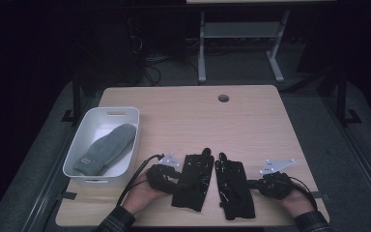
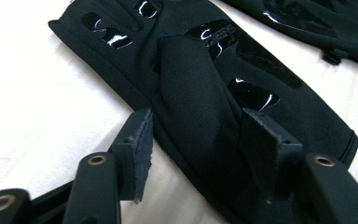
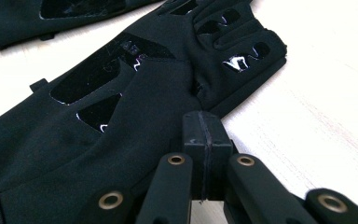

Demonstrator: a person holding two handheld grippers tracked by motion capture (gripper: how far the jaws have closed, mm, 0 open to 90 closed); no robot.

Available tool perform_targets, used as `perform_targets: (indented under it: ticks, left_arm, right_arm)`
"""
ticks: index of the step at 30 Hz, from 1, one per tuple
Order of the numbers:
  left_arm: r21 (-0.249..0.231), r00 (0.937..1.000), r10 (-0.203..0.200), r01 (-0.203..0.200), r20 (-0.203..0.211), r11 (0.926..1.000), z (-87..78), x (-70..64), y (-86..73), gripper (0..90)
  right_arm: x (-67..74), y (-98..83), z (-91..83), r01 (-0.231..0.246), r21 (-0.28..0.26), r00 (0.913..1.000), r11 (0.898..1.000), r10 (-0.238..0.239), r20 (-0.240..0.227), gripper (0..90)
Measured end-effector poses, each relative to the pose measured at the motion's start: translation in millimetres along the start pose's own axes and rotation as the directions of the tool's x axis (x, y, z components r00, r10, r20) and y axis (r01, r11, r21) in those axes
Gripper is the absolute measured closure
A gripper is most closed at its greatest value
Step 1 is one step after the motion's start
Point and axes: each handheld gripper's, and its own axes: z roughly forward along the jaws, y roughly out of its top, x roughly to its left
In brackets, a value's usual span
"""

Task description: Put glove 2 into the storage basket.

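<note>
Fingers first: the left gripper [image 2: 193,140] has its pads spread apart, straddling the edge of the left black glove [image 1: 193,180] without pressing it; the right gripper [image 3: 204,156] has its pads pressed flat together with nothing visible between them, resting at the edge of the right black glove [image 1: 234,188].

Both gloves lie flat, just beside each other, at the near middle of the table [image 1: 183,116]. A white bin [image 1: 86,140] sits at the table's left side with a grey mitten [image 1: 107,149] inside it.

We judge the step in hand to be the approach to a grasp on the left glove. The next move calls for closing the left pads on the glove's thumb-side fold and lifting it clear.

Edges: the gloves' cuffs lie near the table's front edge, so a pull toward us risks dragging them off. We have open tabletop beyond the gloves and an unobstructed path leftward to the bin.
</note>
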Motion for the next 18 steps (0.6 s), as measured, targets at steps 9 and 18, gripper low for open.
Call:
perform_targets:
  ticks: [9,18]
  left_arm:
    - [-0.069,0.9981,-0.060,0.060,-0.007,0.9958,-6.4,9.0,2.9,43.4]
    - [-0.053,0.9950,-0.100,0.099,0.000,0.9936,5.1,15.5,8.4,57.8]
  right_arm:
    - [4.0,0.0,-3.9,0.006,-0.010,1.0000,1.000,-0.006,-0.006,90.0]
    - [1.5,-5.2,-9.9,-0.009,-0.021,1.0000,1.000,0.009,-0.004,90.0]
